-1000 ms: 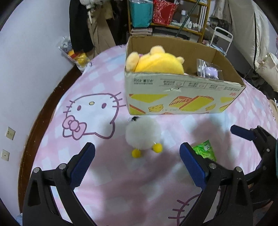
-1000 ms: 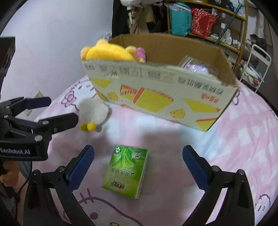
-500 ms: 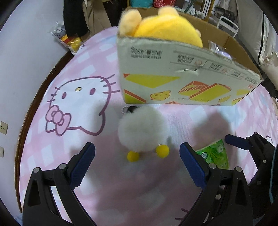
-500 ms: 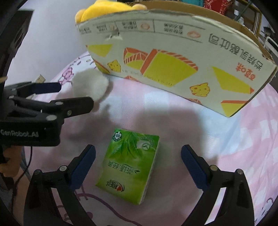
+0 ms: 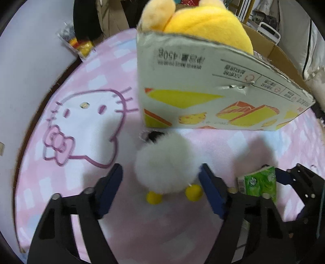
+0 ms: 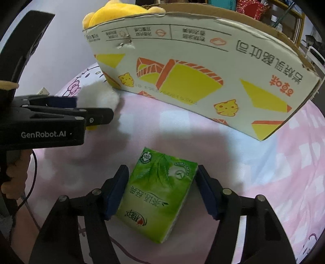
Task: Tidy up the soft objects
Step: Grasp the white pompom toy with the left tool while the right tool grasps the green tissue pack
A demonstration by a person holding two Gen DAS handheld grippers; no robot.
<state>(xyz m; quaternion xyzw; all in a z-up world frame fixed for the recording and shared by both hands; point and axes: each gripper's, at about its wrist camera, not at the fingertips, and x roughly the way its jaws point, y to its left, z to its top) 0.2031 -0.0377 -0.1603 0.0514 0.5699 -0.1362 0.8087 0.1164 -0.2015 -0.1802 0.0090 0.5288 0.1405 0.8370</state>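
Note:
A white fluffy plush (image 5: 165, 163) with yellow feet lies on the pink bedsheet in front of a cardboard box (image 5: 203, 101). My left gripper (image 5: 162, 188) straddles it: the right pad touches its side, the left pad stands a little off. A green tissue pack (image 6: 158, 193) lies between the pads of my right gripper (image 6: 162, 188), which sit against both its sides. The pack also shows in the left wrist view (image 5: 258, 181). A yellow plush (image 5: 203, 22) sits in the box. The left gripper and white plush (image 6: 97, 97) show in the right wrist view.
The bed has a pink checked Hello Kitty sheet (image 5: 81, 121). A white wall (image 5: 30, 50) runs along its left side. A small packet (image 5: 79, 43) lies at the bed's far edge. Shelves with bags (image 6: 264, 8) stand behind the box.
Both grippers moved forward and down and narrowed. The left now frames the white plush; the right's pads have closed onto the tissue pack.

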